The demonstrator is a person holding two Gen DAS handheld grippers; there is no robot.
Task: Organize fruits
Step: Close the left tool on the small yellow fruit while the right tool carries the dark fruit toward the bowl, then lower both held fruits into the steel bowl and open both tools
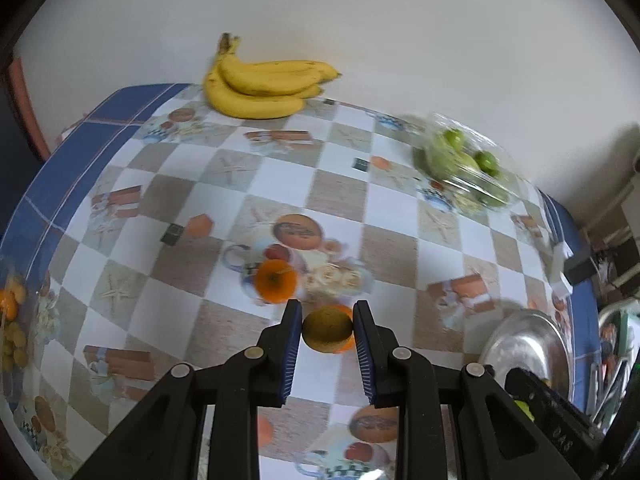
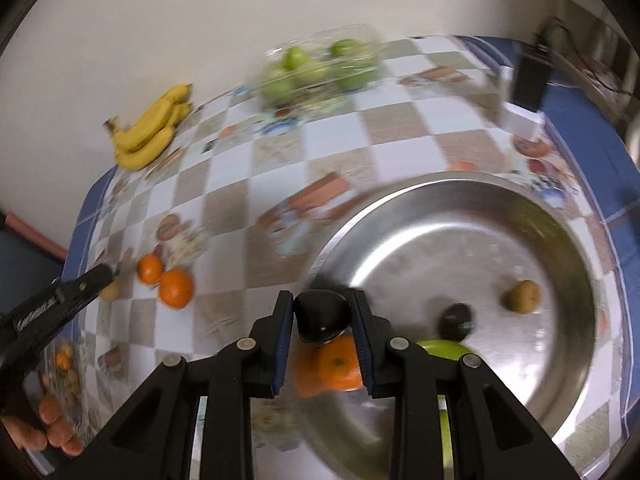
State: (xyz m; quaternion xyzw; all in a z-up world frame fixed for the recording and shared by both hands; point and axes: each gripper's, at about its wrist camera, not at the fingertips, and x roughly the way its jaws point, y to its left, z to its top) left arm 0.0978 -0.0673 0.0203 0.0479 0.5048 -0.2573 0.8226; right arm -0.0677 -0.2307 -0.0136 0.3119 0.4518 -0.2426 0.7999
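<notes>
My left gripper (image 1: 327, 330) is shut on a brown kiwi (image 1: 327, 330) just above the checked tablecloth, with one orange (image 1: 345, 344) half hidden behind it and another orange (image 1: 276, 281) just beyond. My right gripper (image 2: 320, 316) is shut on a dark avocado (image 2: 320, 314) over the near rim of the steel bowl (image 2: 400, 216). In the bowl lie an orange (image 2: 338, 368), a green apple (image 2: 440, 348), a dark avocado (image 2: 457, 321) and a kiwi (image 2: 522, 296). The left gripper's tip also shows in the right wrist view (image 2: 108, 274) beside two oranges (image 2: 166, 280).
A bunch of bananas (image 1: 264, 84) lies at the table's far edge by the wall. A clear plastic box of green fruit (image 1: 464, 164) stands at the far right. More small fruit in a clear container (image 1: 12, 320) sits at the left edge. A dark box (image 2: 530, 76) stands at the far right corner.
</notes>
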